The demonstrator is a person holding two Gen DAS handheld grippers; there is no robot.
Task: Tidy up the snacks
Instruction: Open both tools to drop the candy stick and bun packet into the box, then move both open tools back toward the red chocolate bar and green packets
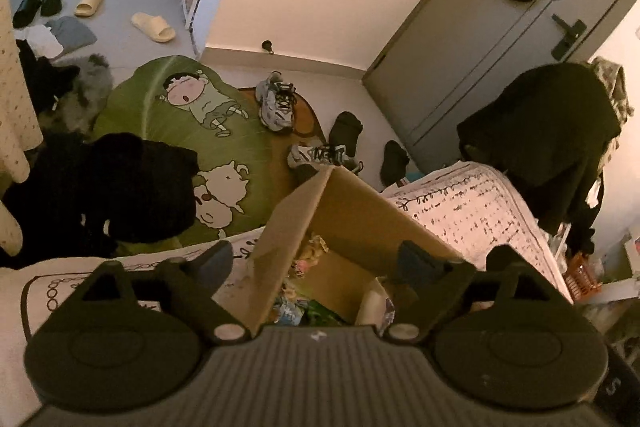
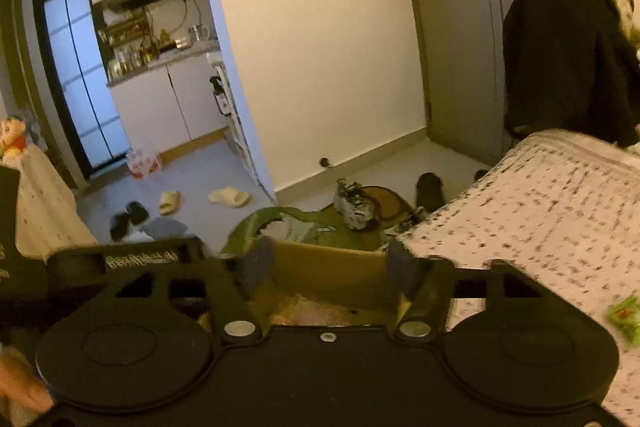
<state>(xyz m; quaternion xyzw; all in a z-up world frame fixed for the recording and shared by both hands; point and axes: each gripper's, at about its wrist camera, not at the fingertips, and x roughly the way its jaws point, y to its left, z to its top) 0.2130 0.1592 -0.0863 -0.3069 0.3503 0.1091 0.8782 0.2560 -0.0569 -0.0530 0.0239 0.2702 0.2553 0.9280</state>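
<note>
An open cardboard box (image 1: 344, 211) stands on the bed with several snack packets (image 1: 308, 303) inside it. My left gripper (image 1: 316, 259) is open and empty, held above the box, its fingers on either side of the opening. In the right wrist view the same box (image 2: 328, 271) lies just ahead. My right gripper (image 2: 328, 267) is open and empty above the box's near part. A green snack packet (image 2: 624, 319) lies on the patterned bedspread (image 2: 552, 211) at the far right.
The bed's corner (image 1: 472, 203) ends just beyond the box. On the floor lie a green cartoon rug (image 1: 192, 131), sneakers (image 1: 276, 103), slippers (image 1: 152, 27) and dark clothes (image 1: 120, 187). A black coat (image 1: 552, 139) hangs right of the bed, by the grey door (image 1: 480, 39).
</note>
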